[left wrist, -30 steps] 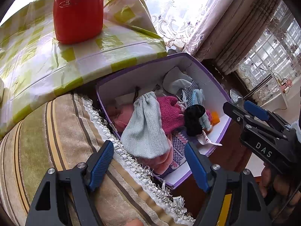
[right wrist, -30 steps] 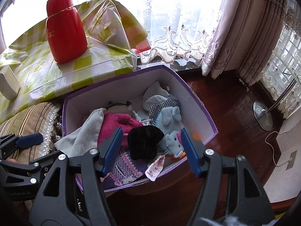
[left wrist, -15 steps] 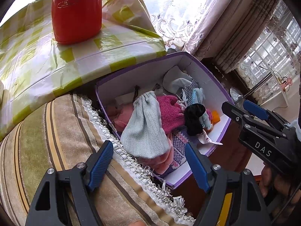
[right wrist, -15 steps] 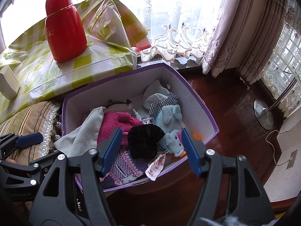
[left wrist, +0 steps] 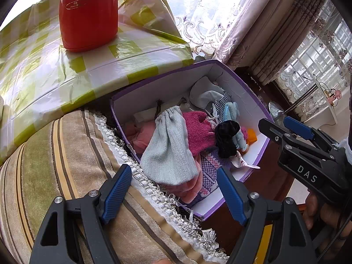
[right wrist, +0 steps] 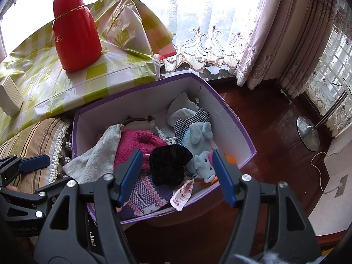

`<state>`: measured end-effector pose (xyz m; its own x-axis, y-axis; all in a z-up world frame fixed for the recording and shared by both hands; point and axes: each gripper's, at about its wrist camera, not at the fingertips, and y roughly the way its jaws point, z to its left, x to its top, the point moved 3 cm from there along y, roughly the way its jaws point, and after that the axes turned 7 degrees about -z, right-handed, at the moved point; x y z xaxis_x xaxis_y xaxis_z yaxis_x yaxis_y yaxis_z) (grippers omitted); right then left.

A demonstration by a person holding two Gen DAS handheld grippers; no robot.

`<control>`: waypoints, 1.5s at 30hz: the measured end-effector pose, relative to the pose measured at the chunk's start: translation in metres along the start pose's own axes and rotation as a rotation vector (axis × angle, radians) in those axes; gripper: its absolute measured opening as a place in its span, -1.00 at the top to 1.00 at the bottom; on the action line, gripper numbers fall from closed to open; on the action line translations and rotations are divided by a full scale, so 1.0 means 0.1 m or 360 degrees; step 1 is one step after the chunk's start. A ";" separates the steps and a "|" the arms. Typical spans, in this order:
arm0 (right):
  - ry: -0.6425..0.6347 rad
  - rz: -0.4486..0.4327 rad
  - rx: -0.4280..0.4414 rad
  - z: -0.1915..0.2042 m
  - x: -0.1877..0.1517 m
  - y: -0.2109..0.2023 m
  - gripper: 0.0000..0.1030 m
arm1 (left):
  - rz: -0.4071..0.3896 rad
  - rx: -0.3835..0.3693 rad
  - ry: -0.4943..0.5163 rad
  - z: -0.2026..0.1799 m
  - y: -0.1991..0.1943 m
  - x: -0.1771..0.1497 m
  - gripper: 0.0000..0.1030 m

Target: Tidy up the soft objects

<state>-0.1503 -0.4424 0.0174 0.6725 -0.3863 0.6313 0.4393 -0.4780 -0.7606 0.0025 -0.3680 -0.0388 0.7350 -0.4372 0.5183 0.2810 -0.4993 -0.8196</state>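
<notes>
My left gripper [left wrist: 173, 189] hangs at the bottom of its frame with its blue-padded jaws spread wide and nothing between them, above the fringed edge of a striped cushion [left wrist: 55, 165]. My right gripper [right wrist: 176, 176] sits low in its own frame, jaws likewise parted and holding nothing, over the near end of the purple box [right wrist: 233, 118].

The soft things fill that box at mid-frame: a grey herringbone drawstring pouch [left wrist: 169, 151] draped over the left edge, a pink knitted piece [left wrist: 198, 132] beside it, a black fuzzy item [right wrist: 169, 162] on top, a light blue plush elephant [right wrist: 200, 147] to its right, and a purple-and-pink knit [right wrist: 145, 195] nearest me.

In the left view my right gripper's black body at the right edge reads "DAS" in white letters. At the upper left, a red thermos [left wrist: 88, 13] stands on a green-checked tablecloth [left wrist: 44, 74]; it bears a small gold emblem whose lettering is too small to read.
</notes>
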 end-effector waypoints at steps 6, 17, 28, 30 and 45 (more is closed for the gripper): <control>0.0000 0.0000 0.0000 0.00 0.00 0.00 -0.34 | 0.0000 0.0000 0.0000 0.00 0.00 0.00 -0.56; 0.0002 0.0003 0.0000 0.00 -0.02 0.00 -0.34 | 0.0000 0.0000 -0.0001 0.00 0.00 0.00 -0.57; 0.0003 0.0004 -0.0001 0.00 -0.03 0.00 -0.35 | 0.0000 0.0001 -0.0002 0.00 0.00 0.00 -0.57; 0.0004 0.0006 0.0000 0.00 -0.04 0.01 -0.35 | 0.0000 0.0001 -0.0001 0.00 0.00 0.00 -0.57; 0.0005 0.0012 0.0000 0.00 -0.07 0.02 -0.35 | -0.0007 -0.0025 0.0006 0.00 0.00 -0.01 -0.59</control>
<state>-0.1545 -0.4405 0.0114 0.6739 -0.3922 0.6262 0.4344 -0.4752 -0.7652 0.0016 -0.3674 -0.0395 0.7314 -0.4378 0.5229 0.2746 -0.5128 -0.8134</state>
